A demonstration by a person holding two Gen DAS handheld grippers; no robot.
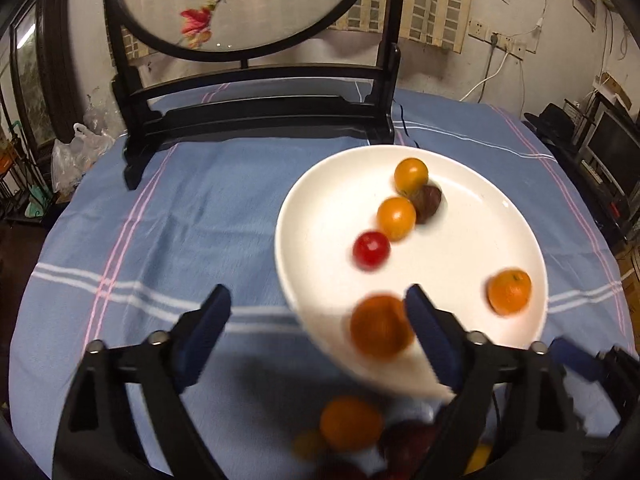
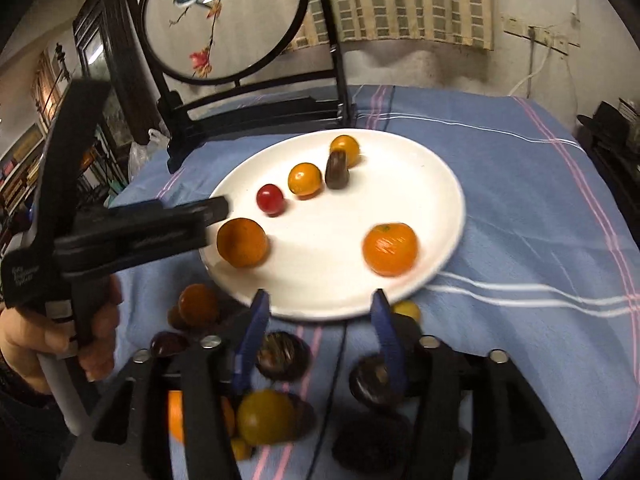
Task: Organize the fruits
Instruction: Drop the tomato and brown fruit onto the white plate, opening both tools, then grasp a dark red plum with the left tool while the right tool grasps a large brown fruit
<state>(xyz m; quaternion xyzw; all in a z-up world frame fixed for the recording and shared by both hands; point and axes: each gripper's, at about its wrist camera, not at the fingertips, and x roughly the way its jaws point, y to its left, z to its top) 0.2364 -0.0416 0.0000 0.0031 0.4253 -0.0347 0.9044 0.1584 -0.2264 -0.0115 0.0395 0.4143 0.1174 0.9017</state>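
White porcelain is forming the plate (image 2: 436,184), which is resting on a blue striped cloth (image 2: 500,184) covering the desk. Six fruits are lying on the plate: a red cherry tomato (image 2: 269,199), two small orange-yellow tomatoes (image 2: 305,179) (image 2: 345,149), a dark brown fruit (image 2: 337,170) touching the farther of these, a mandarin (image 2: 390,249) toward the plate's right side, and a dull orange fruit (image 2: 242,242) near its left rim.

Left gripper (image 1: 316,312) is standing released, its jaws spread wide; the dull orange fruit (image 1: 382,328) is sitting blurred just inside the right-hand finger, and no pad is seen pressing on it. In the right wrist view this gripper (image 2: 216,210) is reaching in from the left, with its tip just beside that fruit, and a hand (image 2: 72,344) is gripping its handle.

Right gripper (image 2: 320,312) is standing parted over the plate's near rim with nothing between its fingers; the mandarin is lying apart, ahead of them.

More fruit is lying loose on the cloth in front of the plate: an orange one (image 2: 198,305), a yellow one (image 2: 266,416), several dark round ones (image 2: 282,354) and a small yellow one (image 2: 407,311) beside the right finger. Blur is obscuring these.

Behind the plate, a dark wooden stand (image 2: 256,116) is holding a round embroidered screen (image 2: 224,20).
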